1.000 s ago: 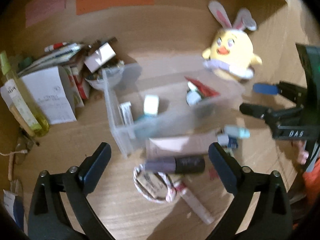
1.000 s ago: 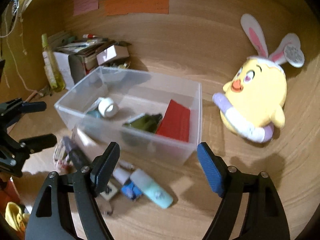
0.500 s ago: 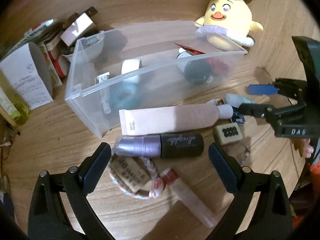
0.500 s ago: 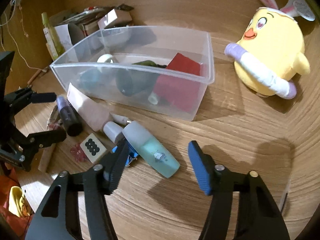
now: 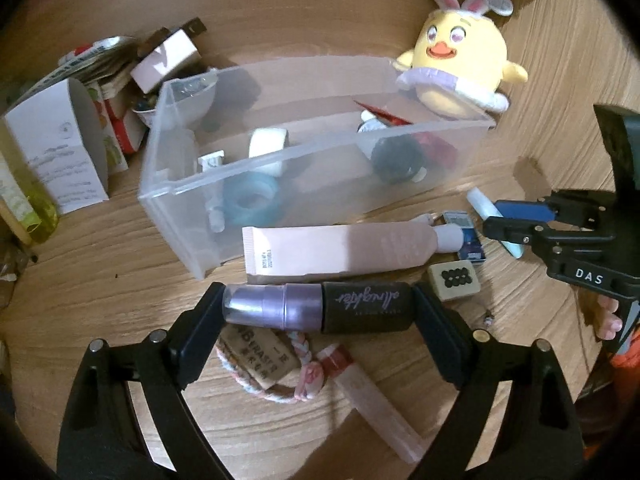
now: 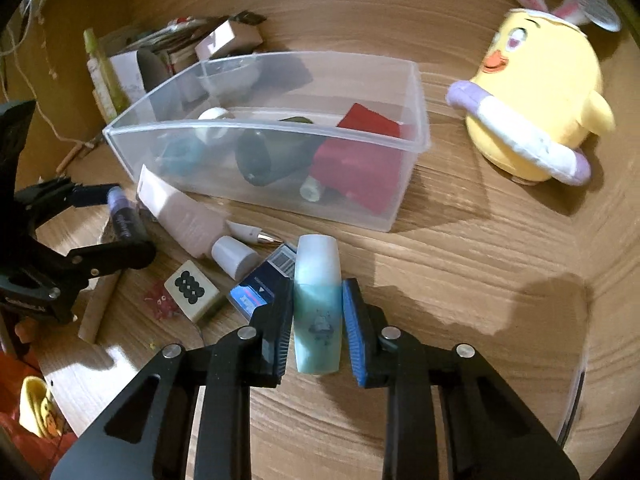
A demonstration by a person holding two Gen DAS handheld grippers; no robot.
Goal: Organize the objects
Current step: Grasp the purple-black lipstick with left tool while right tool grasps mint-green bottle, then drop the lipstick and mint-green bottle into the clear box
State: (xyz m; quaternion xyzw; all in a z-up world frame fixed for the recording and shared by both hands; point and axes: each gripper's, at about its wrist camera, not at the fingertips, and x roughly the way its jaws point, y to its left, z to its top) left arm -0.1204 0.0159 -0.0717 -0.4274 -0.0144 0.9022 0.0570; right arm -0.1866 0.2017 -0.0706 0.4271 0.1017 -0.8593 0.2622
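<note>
My left gripper [image 5: 318, 312] is shut endwise on a purple-and-black spray bottle [image 5: 320, 307] that lies on the wooden table; it also shows in the right wrist view [image 6: 124, 222]. My right gripper [image 6: 316, 316] is shut on a pale teal correction-tape case [image 6: 317, 300], still on the table; it also shows in the left wrist view [image 5: 494, 220]. A clear plastic bin [image 5: 172, 190] [image 6: 416, 148] behind them holds tape rolls, a dark bottle and a red item. A pink tube [image 5: 340, 250] lies against the bin's front.
A mahjong tile [image 5: 453, 279], a blue card packet [image 6: 256, 288], a braided cord with a tag [image 5: 260, 364] and a pink stick [image 5: 380, 400] lie in front. A yellow bunny-eared chick plush [image 5: 460, 68] sits at the right. Boxes and a yellow bottle [image 5: 24, 200] crowd the left.
Both grippers moved down and forward to the table and closed: the left on the spray bottle, the right on the teal case. One second ago both were open and higher.
</note>
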